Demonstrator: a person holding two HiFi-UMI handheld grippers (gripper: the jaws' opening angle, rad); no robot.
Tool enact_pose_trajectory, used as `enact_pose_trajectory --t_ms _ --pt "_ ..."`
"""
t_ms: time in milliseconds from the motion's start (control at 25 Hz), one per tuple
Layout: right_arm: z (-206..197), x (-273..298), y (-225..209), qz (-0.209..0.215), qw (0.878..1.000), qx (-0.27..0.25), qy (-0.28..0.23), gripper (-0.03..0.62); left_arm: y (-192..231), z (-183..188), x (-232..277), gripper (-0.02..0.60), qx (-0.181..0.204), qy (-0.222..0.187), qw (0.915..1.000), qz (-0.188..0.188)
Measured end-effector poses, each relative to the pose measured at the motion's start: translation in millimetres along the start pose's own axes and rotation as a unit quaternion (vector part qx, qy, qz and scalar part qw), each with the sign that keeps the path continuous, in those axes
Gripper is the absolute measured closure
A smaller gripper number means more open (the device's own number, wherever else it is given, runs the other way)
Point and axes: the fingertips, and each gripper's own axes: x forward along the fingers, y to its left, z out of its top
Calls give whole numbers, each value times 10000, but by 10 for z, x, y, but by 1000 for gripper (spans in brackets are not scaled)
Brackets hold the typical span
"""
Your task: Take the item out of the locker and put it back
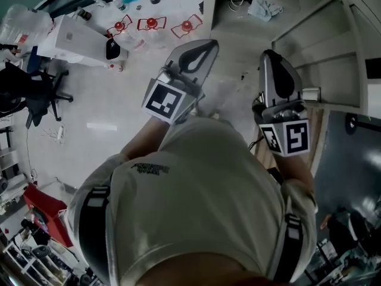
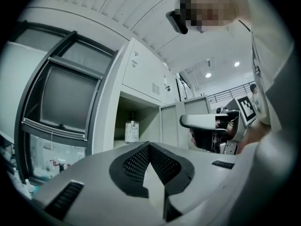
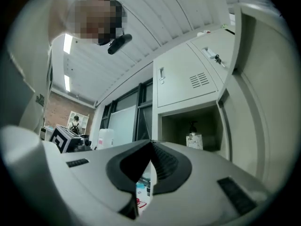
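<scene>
The item is a pump bottle [image 2: 132, 131] with a white label, upright on the shelf of an open locker compartment [image 2: 141, 112]. In the right gripper view the bottle [image 3: 194, 140] stands ahead and to the right. My left gripper [image 2: 149, 145] is shut and empty, level, some way short of the opening. My right gripper [image 3: 151, 142] is also shut and empty, and shows in the left gripper view as a grey jaw [image 2: 207, 121] in front of the locker. In the head view, left gripper [image 1: 193, 55] and right gripper [image 1: 277, 76] are both raised before the person's chest; the bottle is hidden there.
The compartment's door [image 2: 171, 122] stands swung open to its right. Closed locker doors [image 3: 188, 81] sit above. A glazed partition [image 2: 61, 102] lies left of the lockers. On the floor are an office chair [image 1: 30, 94], a white box [image 1: 77, 40] and red stands [image 1: 152, 24].
</scene>
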Motion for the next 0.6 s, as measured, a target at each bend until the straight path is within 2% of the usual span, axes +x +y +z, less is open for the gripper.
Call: enact_pose_trajectory --t_ms 240,520,560,600 --pt "-54 99 94 86 9999 -65 10 591 46 -5 -25 571 -51 -10 10000 76" --pt "7 441 -184 -155 9998 -152 39 588 188 135 269 571 14 -43 9999 114" --pt "33 522 -241 -190 9997 -157 44 548 221 181 335 571 65 -107 9999 118" --pt "57 606 -313 -248 9996 -158 60 475 257 228 403 571 112 -190 9997 122"
